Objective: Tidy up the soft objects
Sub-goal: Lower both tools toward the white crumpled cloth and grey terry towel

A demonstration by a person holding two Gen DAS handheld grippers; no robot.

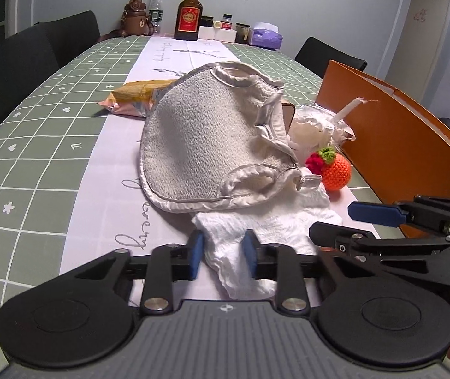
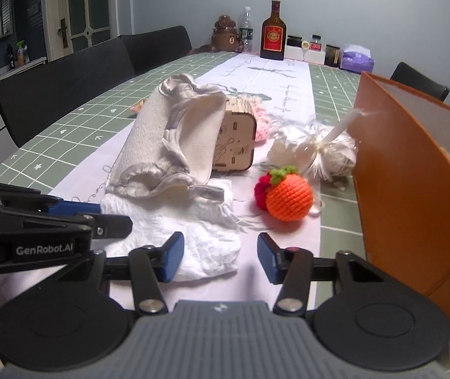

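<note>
Green checked cloth w/ a pale runner covers the long table [image 1: 45, 101]; dark chairs stand along it, bottles and jars at the far end. You're early in the job, as far as the views show: nothing looks sorted yet. All the soft stuff sits loose on the runner, and the orange bin [image 2: 414, 189] on the right stands open; whatever is in it can't be made out. Your left tongs [image 1: 222, 254] are set narrow, w/ the near corner of the white cloth [image 1: 272, 224] between the pads; they look to pinch it, but whether the grip is firm you can't tell. Your right tongs [image 2: 220, 257] stand about half open over the bare runner just right of that same cloth, holding nothing. The white cloth is thin, crumpled, lying flat at the near edge, and its far part is pinned under the grey terry bib [image 1: 212, 142], which drapes over a small wooden box [image 2: 236, 140]. So it'll likely drag the bib if pulled hard. Left to do, in my view: the cloth, the bib, the orange knitted ball [image 2: 288, 200] near the bin, the white bundle in clear wrap [image 2: 322, 153] behind it, and something pink and knitted [image 2: 261, 128] past the box.
</note>
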